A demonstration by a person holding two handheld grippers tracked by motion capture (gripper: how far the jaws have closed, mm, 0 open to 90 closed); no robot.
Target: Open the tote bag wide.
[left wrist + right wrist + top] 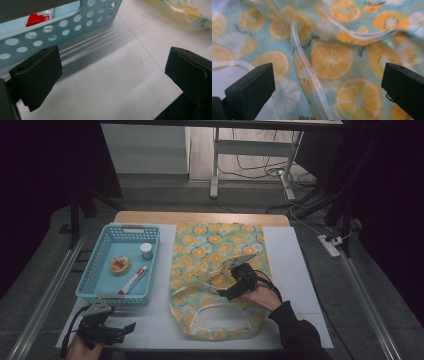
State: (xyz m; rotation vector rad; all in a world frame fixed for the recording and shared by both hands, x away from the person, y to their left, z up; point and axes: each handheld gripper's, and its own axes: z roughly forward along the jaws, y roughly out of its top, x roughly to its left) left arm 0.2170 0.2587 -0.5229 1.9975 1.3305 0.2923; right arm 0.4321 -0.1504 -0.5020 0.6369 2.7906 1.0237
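A fabric bag (215, 245) printed with orange slices lies flat on the white mat (295, 270), its handle loop (220, 312) toward the near edge. My right gripper (229, 279) hovers over the middle of the bag, jaws wide open. In the right gripper view the bag cloth (332, 57) and a pale strap (302, 57) lie beyond the gripper (327, 82), with nothing between the jaws. My left gripper (124, 332) rests near the table's front left corner, open and empty. The left gripper view has the gripper (112, 75) above bare mat.
A light blue perforated basket (90, 270) stands left of the bag, holding a red-and-white tube (133, 280), a round tin (120, 265) and a small white-capped jar (146, 250). The basket's front wall (62, 27) is close ahead of the left gripper. Table legs and cables lie beyond the table.
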